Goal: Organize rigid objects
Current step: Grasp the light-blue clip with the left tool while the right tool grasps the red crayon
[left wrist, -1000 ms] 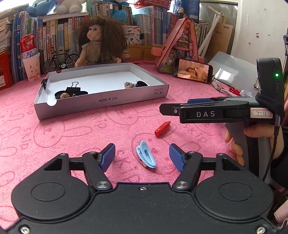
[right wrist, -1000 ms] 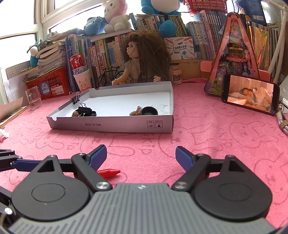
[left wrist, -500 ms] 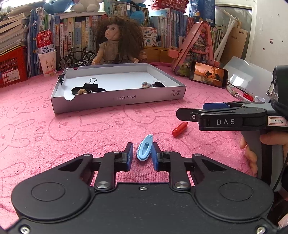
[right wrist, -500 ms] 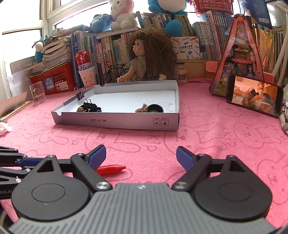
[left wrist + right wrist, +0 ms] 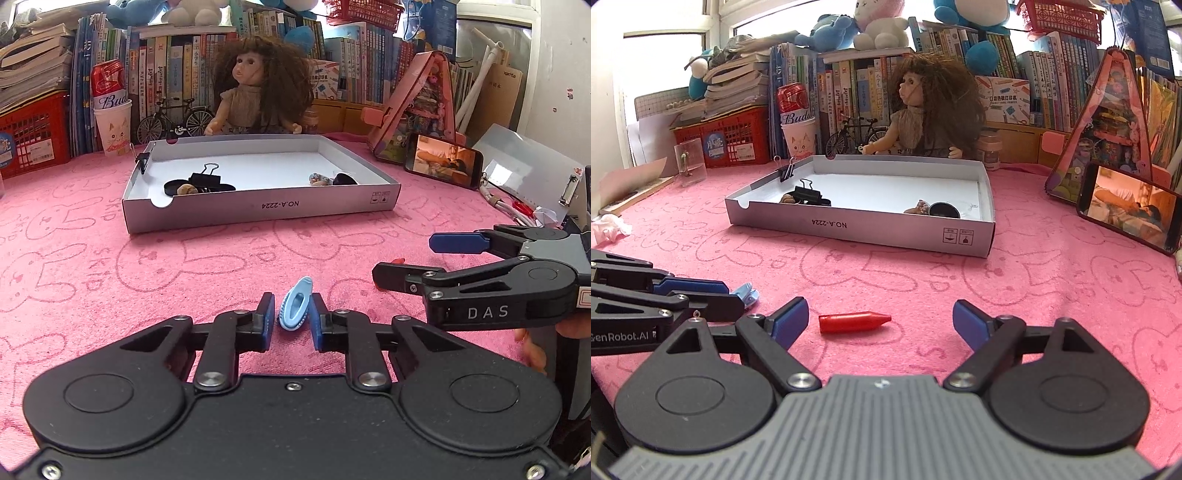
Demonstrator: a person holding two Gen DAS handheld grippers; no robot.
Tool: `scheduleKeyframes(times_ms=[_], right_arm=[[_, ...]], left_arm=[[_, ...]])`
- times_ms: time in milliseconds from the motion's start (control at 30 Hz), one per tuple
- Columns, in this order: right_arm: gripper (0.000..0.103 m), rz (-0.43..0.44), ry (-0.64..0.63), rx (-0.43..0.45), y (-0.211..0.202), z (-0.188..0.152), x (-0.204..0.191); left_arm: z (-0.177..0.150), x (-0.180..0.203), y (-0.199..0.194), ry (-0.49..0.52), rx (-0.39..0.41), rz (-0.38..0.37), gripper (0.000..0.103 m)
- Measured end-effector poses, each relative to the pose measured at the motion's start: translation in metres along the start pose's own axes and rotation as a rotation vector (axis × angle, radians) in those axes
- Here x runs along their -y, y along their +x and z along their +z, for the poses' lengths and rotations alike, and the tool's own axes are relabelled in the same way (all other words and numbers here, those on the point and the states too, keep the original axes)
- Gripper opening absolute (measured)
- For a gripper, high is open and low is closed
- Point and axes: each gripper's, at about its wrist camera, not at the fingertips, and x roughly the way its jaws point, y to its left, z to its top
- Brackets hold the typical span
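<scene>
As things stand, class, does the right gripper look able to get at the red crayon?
Probably yes. The right gripper is open, and the crayon lies flat on the cloth between its fingers with nothing on it. The left gripper, shut on the blue clip, sits off to one side.

Your left wrist camera sits low over the pink cloth (image 5: 92, 280) and looks forward along its fingers to the white box (image 5: 258, 210) and the bookshelf (image 5: 177, 74) behind. Your right wrist camera looks the same way from just beside it. Both views share the box (image 5: 857, 229), the doll (image 5: 923, 122) and the phone (image 5: 1126, 210).
</scene>
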Motion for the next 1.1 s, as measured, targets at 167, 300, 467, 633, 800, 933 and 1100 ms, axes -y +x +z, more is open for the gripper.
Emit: scheduleKeyframes(times_ms=[167, 300, 467, 633, 800, 933, 1100], right_arm=[[0.091, 0.030, -0.048, -0.006, -0.001, 0.000, -0.005], [0.089, 0.044, -0.087, -0.010, 0.000, 0.001, -0.009], [0.078, 0.042, -0.109, -0.029, 0.004, -0.002, -0.013], [0.077, 0.042, -0.097, -0.029, 0.004, -0.002, -0.012], [0.076, 0.040, -0.085, -0.029, 0.005, -0.002, -0.010], [0.074, 0.036, -0.082, -0.031, 0.005, -0.002, -0.010], [0.071, 0.030, -0.073, -0.032, 0.005, -0.002, -0.010]], left_arm=[[0.000, 0.001, -0.001, 0.008, 0.004, 0.003, 0.019], [0.000, 0.002, -0.003, 0.019, 0.012, 0.001, 0.019], [-0.002, 0.005, -0.007, 0.052, 0.016, -0.007, 0.020], [-0.004, 0.004, -0.012, 0.090, 0.018, 0.015, 0.024], [-0.005, -0.005, -0.014, 0.086, 0.016, 0.062, 0.027], [-0.002, -0.013, -0.014, 0.057, 0.013, 0.089, 0.027], [-0.002, -0.005, -0.018, 0.035, 0.048, 0.056, 0.043]])
